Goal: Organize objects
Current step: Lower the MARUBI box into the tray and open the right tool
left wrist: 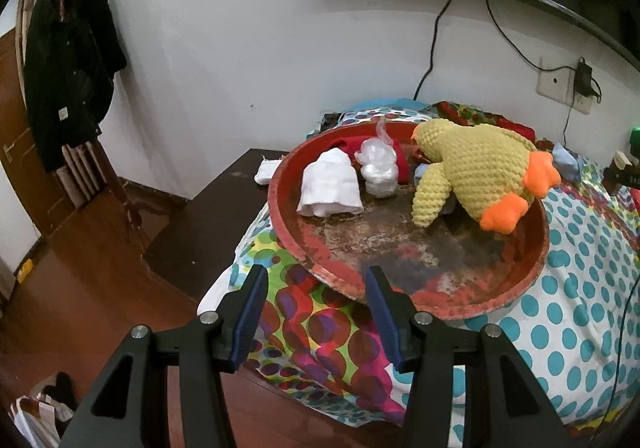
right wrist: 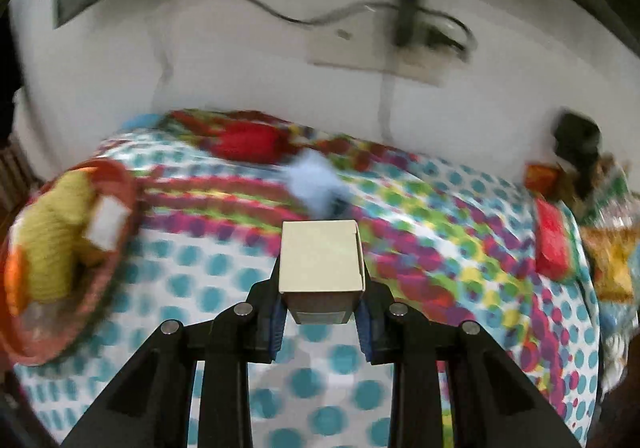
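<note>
A small cardboard box (right wrist: 321, 256) is pinched tight between the pads of the right gripper (right wrist: 321, 312) and is held up over the spotted bedspread (right wrist: 440, 248). The left gripper (left wrist: 316, 280) is kept wide with nothing in it, just at the near rim of the red tray (left wrist: 440, 306). A yellow toy duck (left wrist: 476, 176), a folded white cloth (left wrist: 330, 190) and a clear plastic bag (left wrist: 378, 168) are seen lying in the tray, toward its far side.

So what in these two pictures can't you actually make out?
- Left wrist view: what lies under the yellow plush duck in the red tray; the duck covers it.
- Right wrist view: the pale blue thing on the bedspread is smeared by motion blur and partly behind the small box.
- Right wrist view: the heap at the right edge is blurred and cut off.
</note>
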Tool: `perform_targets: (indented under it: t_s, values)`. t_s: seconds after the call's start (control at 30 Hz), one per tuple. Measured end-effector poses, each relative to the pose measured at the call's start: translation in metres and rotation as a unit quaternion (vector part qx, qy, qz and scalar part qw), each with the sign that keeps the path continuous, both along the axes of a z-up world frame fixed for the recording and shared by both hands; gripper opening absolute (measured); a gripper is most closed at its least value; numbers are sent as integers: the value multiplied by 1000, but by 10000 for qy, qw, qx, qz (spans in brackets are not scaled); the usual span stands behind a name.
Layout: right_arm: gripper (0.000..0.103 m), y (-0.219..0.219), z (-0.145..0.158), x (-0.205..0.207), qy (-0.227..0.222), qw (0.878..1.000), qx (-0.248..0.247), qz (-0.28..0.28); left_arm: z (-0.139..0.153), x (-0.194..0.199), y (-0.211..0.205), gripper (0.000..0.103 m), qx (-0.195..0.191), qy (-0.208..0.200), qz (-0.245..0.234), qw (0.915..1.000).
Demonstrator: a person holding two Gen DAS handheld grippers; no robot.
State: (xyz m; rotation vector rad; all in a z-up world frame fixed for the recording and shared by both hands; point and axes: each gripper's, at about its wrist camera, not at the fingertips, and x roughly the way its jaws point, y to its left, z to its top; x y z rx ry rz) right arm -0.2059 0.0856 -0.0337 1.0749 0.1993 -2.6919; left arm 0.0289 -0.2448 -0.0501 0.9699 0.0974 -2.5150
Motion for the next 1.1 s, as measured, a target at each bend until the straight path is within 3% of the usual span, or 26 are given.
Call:
perform_targets:
  t_s: [0.17,0.37,0.5,0.67,0.83,0.9,1.1]
  values:
    - [28,-69,28,23,128,9965,-231,790,2,5,-15,52,120,79,219,9997]
    - [28,-166,41,52,27,9818,-398,1855,1,11,-36,52,293,95,545,9980]
    - [28,-232,24,65,-286,9680,-346,2470,2,15,-48,52,305,121,728,9968]
    - [28,-293,-17,75,-739,9556,-96,2851,2,19,-54,52,332,124,811,9961]
    - [29,-311,-40,73,-934,9509,42,2951,-1,17,-55,52,315,77,807,9962]
    - [40,-310,-44,70,-991,9507,79,2937,-3,16,-55,52,334,40,794,9963]
    - [52,-272,-11,72,-660,9562,-392,2825,-8,13,-53,52,334,-51,778,9964]
